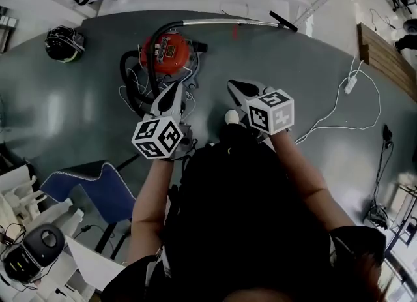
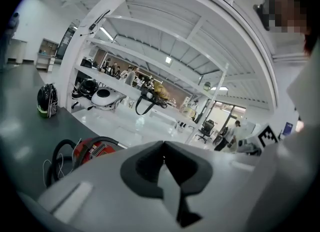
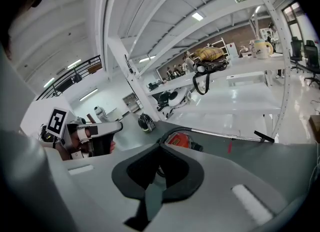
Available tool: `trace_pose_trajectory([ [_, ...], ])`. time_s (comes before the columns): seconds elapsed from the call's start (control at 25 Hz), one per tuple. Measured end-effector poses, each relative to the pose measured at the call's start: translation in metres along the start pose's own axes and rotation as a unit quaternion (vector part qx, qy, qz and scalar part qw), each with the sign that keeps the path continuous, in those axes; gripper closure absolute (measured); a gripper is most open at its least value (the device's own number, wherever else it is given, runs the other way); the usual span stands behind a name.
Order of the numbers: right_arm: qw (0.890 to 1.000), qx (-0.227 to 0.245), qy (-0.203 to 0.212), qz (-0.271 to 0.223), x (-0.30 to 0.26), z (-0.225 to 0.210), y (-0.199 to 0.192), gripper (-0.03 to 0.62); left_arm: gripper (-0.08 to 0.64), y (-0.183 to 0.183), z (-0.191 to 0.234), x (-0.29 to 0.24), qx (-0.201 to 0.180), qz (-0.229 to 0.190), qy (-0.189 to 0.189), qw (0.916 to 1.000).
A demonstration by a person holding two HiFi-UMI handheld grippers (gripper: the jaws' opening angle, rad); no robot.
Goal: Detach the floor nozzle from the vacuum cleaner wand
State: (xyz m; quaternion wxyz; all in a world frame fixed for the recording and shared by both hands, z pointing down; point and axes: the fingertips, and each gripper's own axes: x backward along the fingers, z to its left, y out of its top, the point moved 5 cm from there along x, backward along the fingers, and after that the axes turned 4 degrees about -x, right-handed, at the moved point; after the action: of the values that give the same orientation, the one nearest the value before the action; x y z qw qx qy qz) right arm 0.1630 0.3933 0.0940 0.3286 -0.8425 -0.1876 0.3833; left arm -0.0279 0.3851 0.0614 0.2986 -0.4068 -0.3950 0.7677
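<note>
A red canister vacuum cleaner (image 1: 171, 51) sits on the dark grey floor with its black hose (image 1: 133, 75) looped at its left. Its metal wand (image 1: 228, 20) runs right to the black floor nozzle (image 1: 284, 21), which is on the wand's end. My left gripper (image 1: 176, 88) is shut and empty, just short of the vacuum. My right gripper (image 1: 232, 85) is also shut and empty, beside it. The right gripper view shows the vacuum (image 3: 178, 139), wand (image 3: 225, 136) and nozzle (image 3: 263, 137) ahead of its shut jaws (image 3: 160, 168). The left gripper view shows the red body (image 2: 92, 151) past its own shut jaws (image 2: 162, 158).
A black bag (image 1: 63, 43) lies at the far left. A blue chair (image 1: 98, 186) stands near my left side. A white cable with an adapter (image 1: 350, 85) trails on the floor at right, near a wooden board (image 1: 384, 56). White benches (image 3: 240, 100) stand beyond the wand.
</note>
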Motion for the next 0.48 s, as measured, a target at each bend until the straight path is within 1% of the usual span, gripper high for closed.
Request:
trace_pose_trajectory([
  [0.28,1.000,0.009,0.019,0.017,-0.014,-0.035,0.023,0.597,0.549,0.006,-0.010,-0.037,-0.004,-0.001,0.012,0.9999],
  [0.48,0.999,0.010,0.028,0.030,-0.027,-0.048,0.034,0.597,0.549,0.007,-0.005,-0.054,0.008,0.004,0.024,0.9997],
])
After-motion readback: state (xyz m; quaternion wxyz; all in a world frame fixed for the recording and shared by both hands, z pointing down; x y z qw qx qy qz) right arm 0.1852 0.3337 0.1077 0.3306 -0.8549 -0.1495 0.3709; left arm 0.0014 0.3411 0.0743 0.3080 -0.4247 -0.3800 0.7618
